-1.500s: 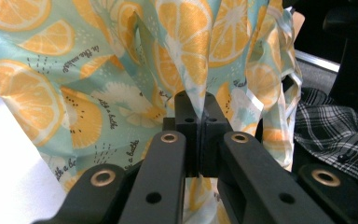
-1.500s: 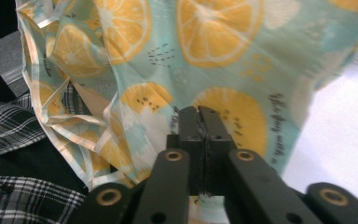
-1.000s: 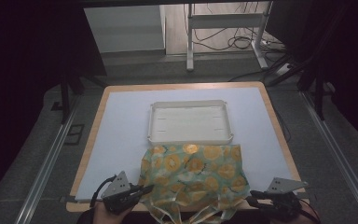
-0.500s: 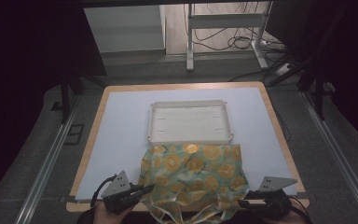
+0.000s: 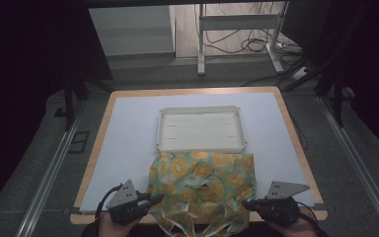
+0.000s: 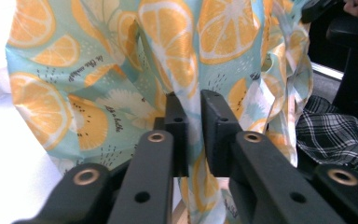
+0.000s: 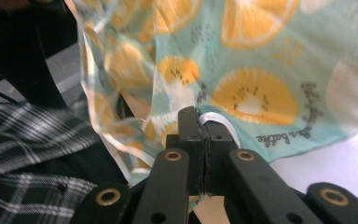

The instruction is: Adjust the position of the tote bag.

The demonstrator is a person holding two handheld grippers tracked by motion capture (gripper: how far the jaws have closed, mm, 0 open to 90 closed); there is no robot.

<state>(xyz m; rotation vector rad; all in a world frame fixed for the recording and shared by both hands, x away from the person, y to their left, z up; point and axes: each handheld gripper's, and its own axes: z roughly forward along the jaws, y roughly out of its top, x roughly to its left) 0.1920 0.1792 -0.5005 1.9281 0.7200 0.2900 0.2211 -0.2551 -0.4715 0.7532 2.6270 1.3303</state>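
Note:
A thin bag printed with orange slices lies flat at the table's front, its handles hanging over the near edge. My left gripper is at the bag's left edge. In the left gripper view its jaws stand slightly apart with a fold of the bag between them, having just opened a little. My right gripper is at the bag's lower right corner. Its jaws have just closed, and in the right gripper view it is shut on the bag's rolled edge.
A shallow white tray sits just beyond the bag, mid-table. The pale table mat has a wooden rim. The person's checked clothing is close under the near edge. Metal rails run along both sides of the table.
My right gripper has moved left to the bag's corner and closed on it. My left gripper has stayed at the bag's left edge.

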